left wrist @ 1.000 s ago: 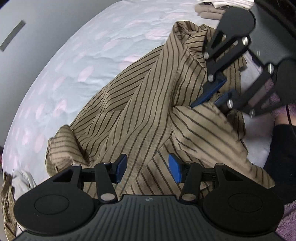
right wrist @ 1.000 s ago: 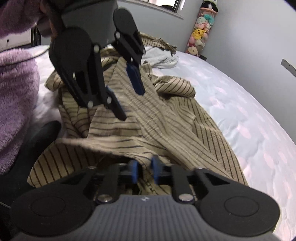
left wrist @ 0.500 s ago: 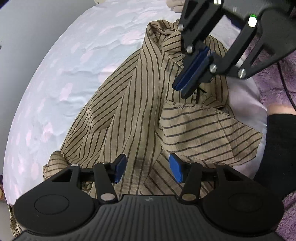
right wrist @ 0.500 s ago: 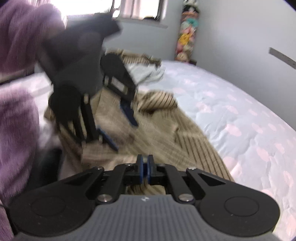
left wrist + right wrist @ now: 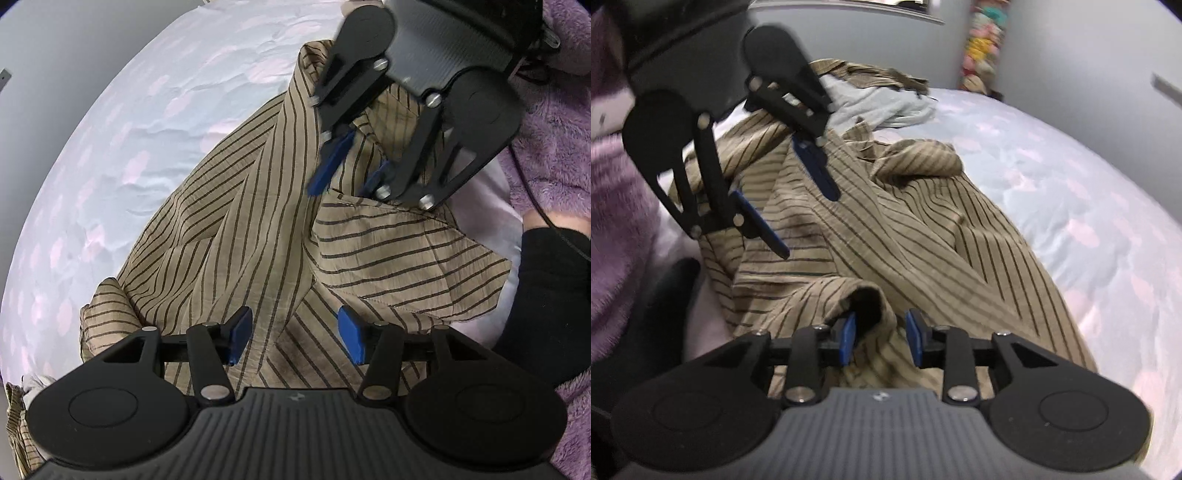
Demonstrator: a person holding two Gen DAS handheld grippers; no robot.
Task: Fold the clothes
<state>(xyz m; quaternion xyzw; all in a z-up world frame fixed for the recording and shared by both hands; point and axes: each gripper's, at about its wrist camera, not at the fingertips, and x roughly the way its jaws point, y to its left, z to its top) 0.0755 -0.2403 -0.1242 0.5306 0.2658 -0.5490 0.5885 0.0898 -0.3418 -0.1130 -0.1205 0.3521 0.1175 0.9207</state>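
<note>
A tan shirt with dark stripes (image 5: 236, 221) lies crumpled on the bed, one flap folded over at the right (image 5: 399, 254). My left gripper (image 5: 295, 338) hovers open just over the shirt's near part, nothing between its pads. In the same view my right gripper (image 5: 352, 173) comes in from the top right, over the collar area. In the right wrist view the right gripper (image 5: 881, 338) stands open, with a raised fold of the shirt (image 5: 868, 295) between its blue pads. The left gripper (image 5: 790, 201) shows there at upper left, open above the shirt.
The bed sheet (image 5: 155, 122) is pale blue with pink spots and stretches left and far. A light blue garment (image 5: 882, 107) and more striped cloth lie at the far end. A person's purple fleece sleeve (image 5: 554, 147) and black-clad leg (image 5: 546, 295) are at the right edge.
The right gripper was shut half a second ago and now stands open over a fold of shirt. It has shifted closer over the collar area. The left gripper stays open.
</note>
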